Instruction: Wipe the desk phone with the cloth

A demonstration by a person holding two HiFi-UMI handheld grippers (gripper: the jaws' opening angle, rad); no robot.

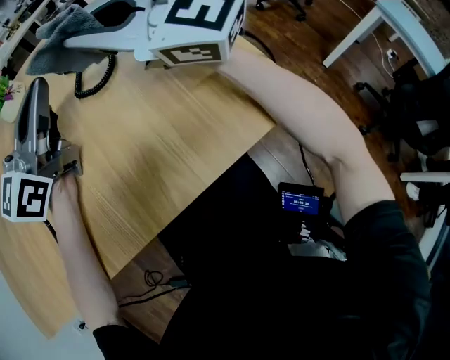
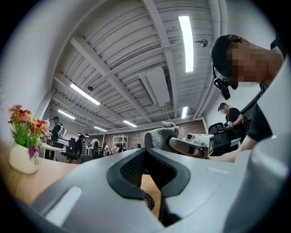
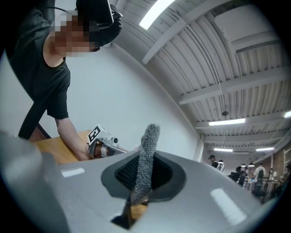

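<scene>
My right gripper [image 1: 74,41] reaches across the top of the wooden desk [image 1: 162,148] and is shut on a grey cloth [image 1: 60,39]. In the right gripper view, the cloth [image 3: 146,159] stands up between the jaws. The desk phone is mostly hidden behind that gripper. Only its black coiled cord [image 1: 95,79] and a dark part [image 1: 116,8] at the top edge show. My left gripper [image 1: 36,88] lies on the desk at the far left, pointing toward the cloth, with its jaws together and nothing in them. The left gripper view shows the cloth [image 2: 159,133] and the right gripper [image 2: 193,145] ahead.
A white vase of flowers [image 2: 23,136] stands at the desk's far left edge [image 1: 5,90]. The desk's curved front edge runs along my body. Cables lie on the floor below [image 1: 151,281]. White table legs [image 1: 365,28] and office chairs stand at the right.
</scene>
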